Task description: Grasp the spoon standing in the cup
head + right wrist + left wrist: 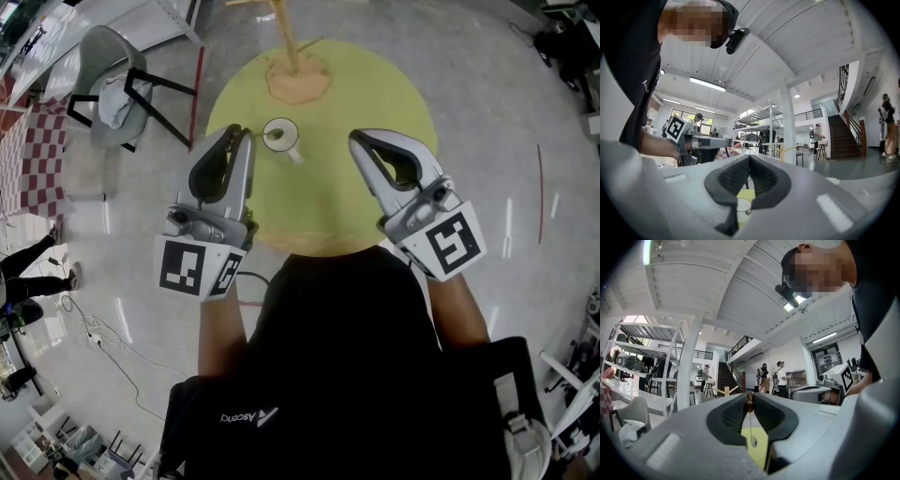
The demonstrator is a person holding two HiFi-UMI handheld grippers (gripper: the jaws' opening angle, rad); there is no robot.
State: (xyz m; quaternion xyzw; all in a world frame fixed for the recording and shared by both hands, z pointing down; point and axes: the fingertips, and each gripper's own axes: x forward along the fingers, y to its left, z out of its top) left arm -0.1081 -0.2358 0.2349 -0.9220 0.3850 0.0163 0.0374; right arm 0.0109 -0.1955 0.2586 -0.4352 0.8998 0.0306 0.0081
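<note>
So the left tongs (749, 400) were clamped on the little brown knob at the top of the spoon (751, 423); the thin shaft ran pretty much straight down from there to the oval bowl, so its long axis was near upright and crossed the level tongs at a right angle. The right tongs (750, 158) were pressed together with nothing in them.

In the head view the cup (293, 129) sat on the yellow round worktop (356, 84) just beside the left tongs' tip, on the inner side; the right tongs hung well apart on the cup's other side, so left was clearly the nearer one. My guess is that any lift has to go straight up along the shaft, or the bowl catches the rim.

Only the left gripper view showed the pinch on the knob, but it hid the cup behind its own jaw; the head view showed a grey bit in the cup's mouth; I couldn't tell if the bowl was inside. The right gripper view caught the cup's white rim low down, no spoon.
</note>
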